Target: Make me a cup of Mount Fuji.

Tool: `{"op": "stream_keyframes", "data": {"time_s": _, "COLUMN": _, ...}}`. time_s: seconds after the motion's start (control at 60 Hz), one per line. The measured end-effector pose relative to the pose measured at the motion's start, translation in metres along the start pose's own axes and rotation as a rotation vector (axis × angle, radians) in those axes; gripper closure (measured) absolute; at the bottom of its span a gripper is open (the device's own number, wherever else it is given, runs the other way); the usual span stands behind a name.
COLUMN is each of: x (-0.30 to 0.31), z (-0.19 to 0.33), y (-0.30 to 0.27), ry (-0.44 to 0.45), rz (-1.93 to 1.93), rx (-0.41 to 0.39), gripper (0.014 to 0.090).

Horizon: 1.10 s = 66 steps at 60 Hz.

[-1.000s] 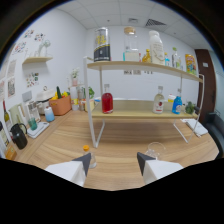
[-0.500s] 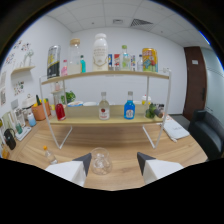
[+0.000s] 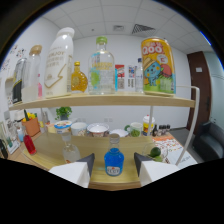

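A small round blue bottle (image 3: pixel 114 162) with a clear neck stands on the lower wooden shelf (image 3: pixel 47 147). It sits between the fingertips of my gripper (image 3: pixel 114 158), which is open, with a gap on each side of the bottle. The white fingers (image 3: pixel 75 172) reach in from below at the shelf's front edge. Beside the left finger stands a small clear bottle (image 3: pixel 69 150). A lime (image 3: pixel 155 151) lies just beyond the right finger.
The upper shelf (image 3: pixel 110 101) carries a tall white bottle (image 3: pixel 59 62), an amber bottle (image 3: pixel 78 77), a clear green-capped bottle (image 3: pixel 101 67) and a big yellow can (image 3: pixel 157 65). Bowls (image 3: pixel 97 131) and a red bottle (image 3: pixel 29 144) stand on the lower shelf. White rack posts (image 3: pixel 192 125) frame the right.
I have moved in from across the room to right up against the rack. The blue bottle, earlier far off on the lower shelf, now stands between my fingers.
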State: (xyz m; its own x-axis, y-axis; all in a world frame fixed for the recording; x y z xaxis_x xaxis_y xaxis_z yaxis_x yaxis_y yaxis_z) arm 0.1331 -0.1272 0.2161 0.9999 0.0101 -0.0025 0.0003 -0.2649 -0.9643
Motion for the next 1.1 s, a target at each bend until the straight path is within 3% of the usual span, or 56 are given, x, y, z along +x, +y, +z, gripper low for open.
{"op": "stream_keyframes", "data": {"time_s": 0.233, "x": 0.000, "z": 0.035, "y": 0.018, "ry": -0.015, "rz": -0.005, "rx": -0.045, "gripper": 0.0666}}
{"op": "stream_keyframes", "data": {"time_s": 0.467, "x": 0.002, "z": 0.026, "y": 0.015, "ry": -0.007, "rz": 0.004, "rx": -0.042, "gripper": 0.0683}}
{"op": "stream_keyframes", "data": {"time_s": 0.683, "x": 0.002, "z": -0.029, "y": 0.005, "ry": 0.008, "rz": 0.033, "rx": -0.007, "gripper": 0.0686}}
{"op": "stream_keyframes", "data": {"time_s": 0.933, "x": -0.014, "z": -0.065, "y": 0.101, "ry": 0.023, "rz": 0.043, "rx": -0.149, "gripper": 0.0686}}
{"op": "stream_keyframes", "data": {"time_s": 1.1, "x": -0.018, "z": -0.064, "y": 0.126, "ry": 0.049, "rz": -0.265, "rx": -0.184, "gripper": 0.0689}}
